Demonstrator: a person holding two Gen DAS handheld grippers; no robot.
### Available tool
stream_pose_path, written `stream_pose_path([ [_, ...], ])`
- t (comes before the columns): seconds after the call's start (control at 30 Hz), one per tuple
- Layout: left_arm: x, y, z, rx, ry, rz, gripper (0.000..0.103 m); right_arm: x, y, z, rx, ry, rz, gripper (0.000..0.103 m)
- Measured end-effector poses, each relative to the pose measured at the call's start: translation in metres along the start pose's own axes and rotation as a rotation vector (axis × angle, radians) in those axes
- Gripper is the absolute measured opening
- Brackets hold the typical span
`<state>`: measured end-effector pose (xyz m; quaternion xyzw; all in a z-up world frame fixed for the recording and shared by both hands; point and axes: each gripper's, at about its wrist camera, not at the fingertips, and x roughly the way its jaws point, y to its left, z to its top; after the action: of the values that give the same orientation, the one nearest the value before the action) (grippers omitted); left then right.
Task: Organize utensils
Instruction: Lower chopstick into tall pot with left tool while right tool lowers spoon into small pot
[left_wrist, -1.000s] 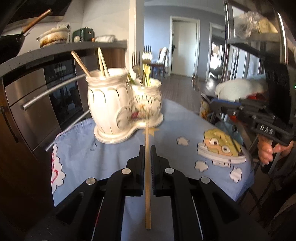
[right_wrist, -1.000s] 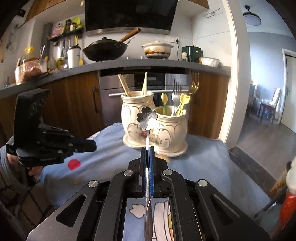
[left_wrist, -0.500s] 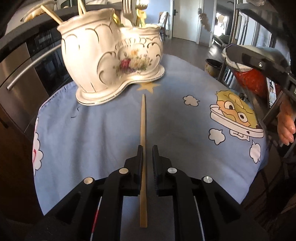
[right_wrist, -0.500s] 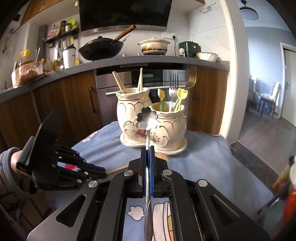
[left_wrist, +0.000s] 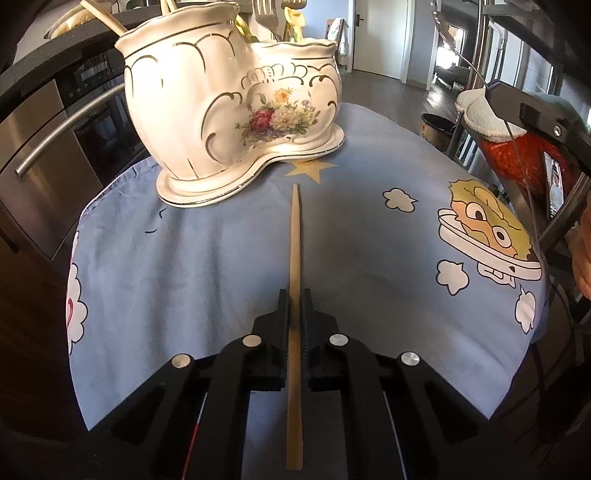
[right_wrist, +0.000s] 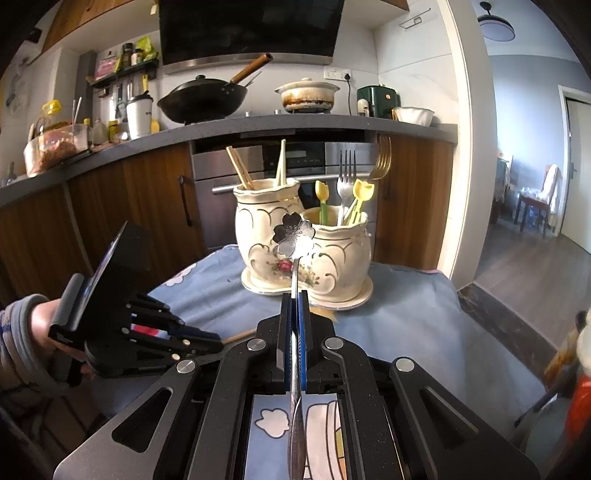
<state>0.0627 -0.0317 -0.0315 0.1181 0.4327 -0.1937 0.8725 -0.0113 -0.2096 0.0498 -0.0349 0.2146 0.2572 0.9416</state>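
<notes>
chopstick (left_wrist: 295, 258): wooden, flat on cloth | spoon (right_wrist: 294, 236): flower-shaped bowl, raised | holder (right_wrist: 306, 243): cream, two-pot

The white ceramic double-pot utensil holder (left_wrist: 236, 110) stands on the blue cartoon-print tablecloth (left_wrist: 184, 258) near the surface's far edge, before the steel oven front (right_wrist: 258, 162). Its taller pot holds wooden chopsticks (right_wrist: 240, 171); the lower pot, on its right in the right wrist view, holds a steel fork (right_wrist: 346, 173). A single wooden chopstick (left_wrist: 295, 266) runs lengthwise between the left gripper (left_wrist: 294, 295) fingers, its tip just short of the holder's base.
</notes>
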Motion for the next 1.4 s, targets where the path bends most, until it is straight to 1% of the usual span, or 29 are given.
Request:
stream_pose_path([
  [0.1,-0.007,0.001,-0.003,0.003,-0.026,-0.003,0.006,0.004,-0.001,-0.001,0.0,0.017,-0.008,0.004],
  [0.23,-0.034,-0.001,-0.009,0.041,-0.142,-0.026,0.006,0.005,-0.005,0.0,0.015,0.013,-0.011,0.004],
  [0.33,-0.054,0.003,-0.008,0.045,-0.23,-0.012,0.006,0.005,-0.008,0.005,0.026,-0.001,-0.009,0.004],
  [0.5,-0.082,0.014,0.006,0.01,-0.364,-0.011,0.006,0.012,-0.01,0.021,0.026,-0.023,-0.002,0.004],
  [0.63,-0.099,0.022,0.021,-0.012,-0.454,0.0,0.006,0.019,-0.015,0.035,0.045,-0.054,-0.002,0.004],
  [0.77,-0.11,0.033,0.037,-0.047,-0.536,-0.009,0.006,0.029,-0.019,0.049,0.066,-0.078,-0.009,0.004],
  [0.93,-0.111,0.056,0.062,-0.124,-0.585,-0.022,0.006,0.044,-0.026,0.07,0.091,-0.117,-0.02,0.004],
  [1.17,-0.115,0.066,0.092,-0.151,-0.671,-0.035,0.006,0.064,-0.043,0.096,0.162,-0.196,-0.019,0.004],
  [1.23,-0.115,0.066,0.099,-0.15,-0.692,-0.036,0.006,0.07,-0.047,0.102,0.182,-0.227,-0.03,0.004],
  [1.3,-0.114,0.069,0.11,-0.151,-0.729,-0.028,0.006,0.074,-0.052,0.106,0.206,-0.26,-0.041,0.004],
  [1.33,-0.113,0.073,0.116,-0.164,-0.755,-0.034,0.006,0.078,-0.055,0.109,0.226,-0.278,-0.048,0.004],
  [1.4,-0.111,0.079,0.124,-0.191,-0.783,-0.05,0.006,0.083,-0.059,0.112,0.239,-0.302,-0.061,0.004],
])
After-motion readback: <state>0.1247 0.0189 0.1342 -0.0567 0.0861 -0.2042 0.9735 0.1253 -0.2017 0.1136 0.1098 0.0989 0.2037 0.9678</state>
